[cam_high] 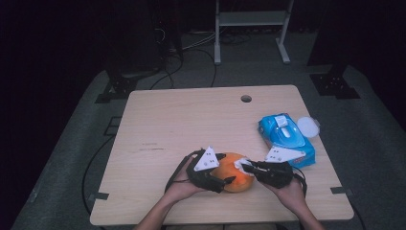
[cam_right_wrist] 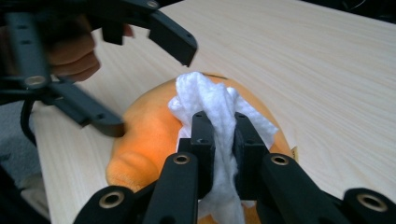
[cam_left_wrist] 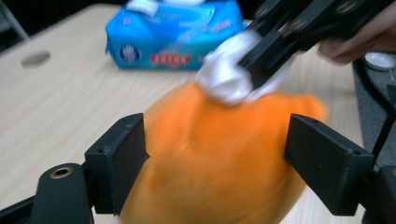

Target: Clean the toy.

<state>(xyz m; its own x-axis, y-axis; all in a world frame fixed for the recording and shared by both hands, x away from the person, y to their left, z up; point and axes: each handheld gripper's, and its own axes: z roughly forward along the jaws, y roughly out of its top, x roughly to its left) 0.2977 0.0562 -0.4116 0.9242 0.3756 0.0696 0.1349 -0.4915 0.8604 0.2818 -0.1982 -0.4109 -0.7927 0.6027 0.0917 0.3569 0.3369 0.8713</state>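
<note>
An orange rounded object [cam_high: 233, 181] [cam_left_wrist: 210, 186] [cam_right_wrist: 140, 135] lies near the front edge of the wooden table [cam_high: 191, 115]. My left gripper [cam_high: 226, 168] [cam_left_wrist: 217, 154] is open and straddles it, one jaw on each side; in the right gripper view one left jaw rests by the object's side and the other hangs clear above it. My right gripper [cam_high: 246, 167] [cam_right_wrist: 219, 130] is shut on a crumpled white wipe [cam_high: 241, 164] [cam_left_wrist: 224, 77] [cam_right_wrist: 205, 93] and holds it against the top of the orange object.
A blue pack of wet wipes [cam_high: 287, 139] [cam_left_wrist: 173, 32] lies at the right of the table, a round white lid [cam_high: 308, 126] beside it. A cable hole [cam_high: 246, 98] sits near the far edge. Both hands are at the front edge.
</note>
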